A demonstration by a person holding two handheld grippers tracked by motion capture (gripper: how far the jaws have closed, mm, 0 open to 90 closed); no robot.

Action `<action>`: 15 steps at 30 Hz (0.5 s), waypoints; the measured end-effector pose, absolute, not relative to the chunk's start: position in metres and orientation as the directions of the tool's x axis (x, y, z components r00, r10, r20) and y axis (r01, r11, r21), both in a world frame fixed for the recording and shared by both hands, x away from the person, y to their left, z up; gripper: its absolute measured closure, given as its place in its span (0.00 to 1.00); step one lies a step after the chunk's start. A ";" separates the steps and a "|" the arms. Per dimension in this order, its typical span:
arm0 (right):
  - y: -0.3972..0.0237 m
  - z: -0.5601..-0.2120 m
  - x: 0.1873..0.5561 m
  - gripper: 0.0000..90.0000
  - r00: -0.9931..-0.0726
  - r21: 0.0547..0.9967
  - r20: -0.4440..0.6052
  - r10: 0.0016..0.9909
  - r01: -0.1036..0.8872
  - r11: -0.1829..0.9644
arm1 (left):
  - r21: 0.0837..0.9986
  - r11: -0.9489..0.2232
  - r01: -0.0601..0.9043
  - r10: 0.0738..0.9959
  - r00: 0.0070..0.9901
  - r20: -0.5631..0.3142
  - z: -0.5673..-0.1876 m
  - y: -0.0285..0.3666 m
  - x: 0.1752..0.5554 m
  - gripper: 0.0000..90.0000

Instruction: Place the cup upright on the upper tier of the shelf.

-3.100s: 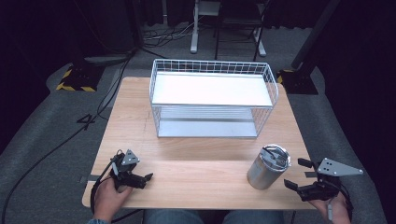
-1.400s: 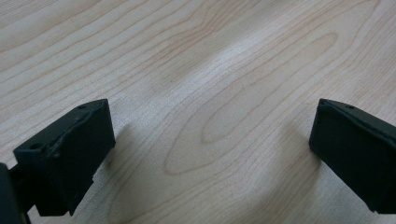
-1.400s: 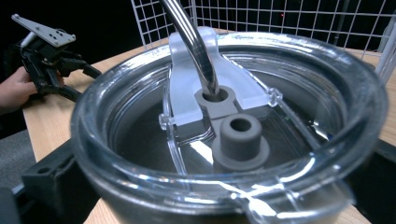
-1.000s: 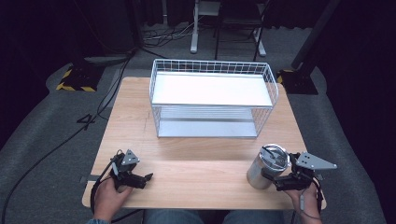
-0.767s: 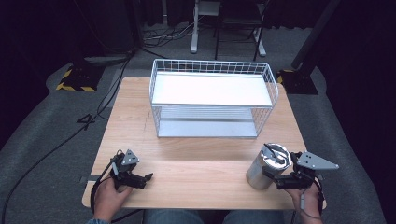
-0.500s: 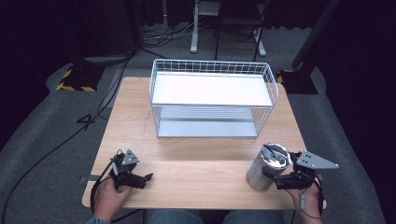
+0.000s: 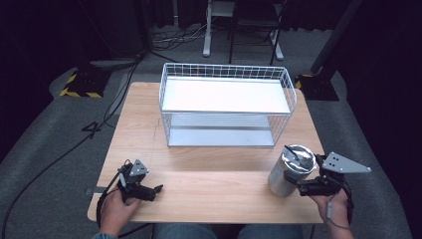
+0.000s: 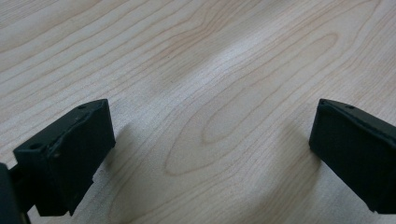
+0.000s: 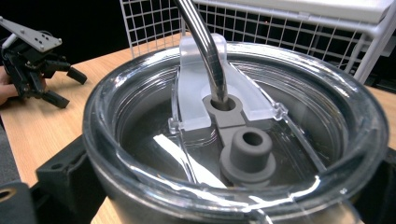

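- At the left of the high view, the left gripper [image 7: 151, 189] lies low over the near left part of the wooden table [image 7: 214, 164], held in the person's left hand [image 7: 115, 211], with a black cable looping off the table edge beside it.
- In the left gripper view, its two black jaws stand wide apart with bare wood grain between them; they hold nothing.
- The same gripper also appears far off at the left of the right gripper view [image 9: 58, 86], jaws spread, resting on the table top.
- In the middle, toward the far side of the table, stands a white wire basket [image 7: 226, 70] with a flat white shelf [image 7: 224, 94] across its top level and a second wire level underneath.
- To the right and nearer the person, well clear of the basket's front right corner, a steel cup [image 7: 287, 174] stands upright on the table.
- The cup wears a clear lid [image 9: 327, 116], and a bent metal straw [image 9: 201, 42] rises through a grey grommet in that lid; a second grey plug sits just beside it.
- The right gripper [image 7: 301, 185] comes in from the right at the cup's side, held in the right hand [image 7: 332, 205], with its grey three-cornered plate on top.
- In the right gripper view, one jaw shows dark against the left of the cup wall and the other at the far right edge, so the jaws sit on either side of the cup; I cannot tell whether they are pressing it or just around it.
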State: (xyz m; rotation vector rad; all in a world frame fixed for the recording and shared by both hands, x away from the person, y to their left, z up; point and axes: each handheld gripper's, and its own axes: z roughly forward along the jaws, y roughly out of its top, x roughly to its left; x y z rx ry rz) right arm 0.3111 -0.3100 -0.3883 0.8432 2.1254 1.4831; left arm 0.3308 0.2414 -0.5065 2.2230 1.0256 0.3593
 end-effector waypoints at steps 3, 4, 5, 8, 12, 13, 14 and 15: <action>-0.310 -0.381 0.312 0.04 -0.731 0.938 0.003 0.682 0.240 0.252 | 0.663 -0.478 0.576 0.755 0.655 -0.024 -0.506 0.241 0.331 0.01; -0.310 -0.376 0.312 0.04 -0.731 0.938 0.002 0.682 0.237 0.252 | 0.663 -0.479 0.575 0.755 0.656 -0.023 -0.506 0.241 0.331 0.01; -0.309 -0.372 0.313 0.04 -0.734 0.939 -0.002 0.679 0.233 0.255 | 0.663 -0.479 0.575 0.755 0.655 -0.023 -0.506 0.241 0.331 0.01; -0.309 -0.361 0.315 0.04 -0.736 0.938 -0.007 0.677 0.230 0.259 | 0.663 -0.479 0.575 0.755 0.656 -0.023 -0.506 0.241 0.331 0.01; -0.307 -0.346 0.319 0.04 -0.737 0.937 -0.017 0.676 0.223 0.268 | 0.663 -0.479 0.575 0.755 0.655 -0.023 -0.506 0.241 0.331 0.01; -0.307 -0.342 0.320 0.04 -0.738 0.938 -0.018 0.674 0.222 0.267 | 0.663 -0.479 0.575 0.755 0.656 -0.023 -0.506 0.241 0.331 0.01; -0.307 -0.338 0.321 0.04 -0.738 0.937 -0.021 0.675 0.220 0.269 | 0.663 -0.479 0.575 0.755 0.656 -0.023 -0.506 0.241 0.331 0.01; -0.307 -0.334 0.322 0.04 -0.737 0.938 -0.022 0.675 0.218 0.268 | 0.663 -0.479 0.575 0.755 0.656 -0.023 -0.506 0.241 0.331 0.01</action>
